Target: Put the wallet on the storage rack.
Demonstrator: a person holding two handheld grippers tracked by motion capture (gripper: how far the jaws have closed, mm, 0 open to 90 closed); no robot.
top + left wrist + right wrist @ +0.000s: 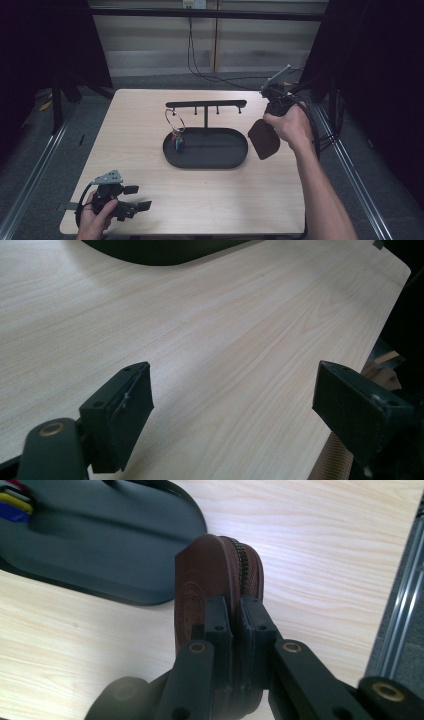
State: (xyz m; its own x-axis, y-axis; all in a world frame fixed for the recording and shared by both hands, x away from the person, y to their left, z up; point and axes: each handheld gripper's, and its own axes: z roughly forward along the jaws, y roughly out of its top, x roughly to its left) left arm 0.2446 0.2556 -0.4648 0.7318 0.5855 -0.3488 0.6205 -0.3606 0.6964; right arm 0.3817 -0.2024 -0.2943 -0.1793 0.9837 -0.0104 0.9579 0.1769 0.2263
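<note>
A brown leather zip pouch [263, 140] hangs above the table just right of the black oval tray [240, 150]. My right gripper [235, 611] is shut on the pouch [210, 575], pinching its zipped edge between both pads, with the tray [100, 545] below and to the left. A stand with a hook bar [206, 104] rises from the tray. From one of its hooks hangs a key ring [175, 120] with coloured keys [178, 142]. Near the table's front left corner my left gripper [138, 197] stands open over bare wood, nothing between its jaws [235, 390].
The light wooden table [135, 130] has bare wood on the left and along the front. A metal rail [350, 165] runs along its right side. Cables [197, 60] trail down behind the far edge. Dark curtains flank both sides.
</note>
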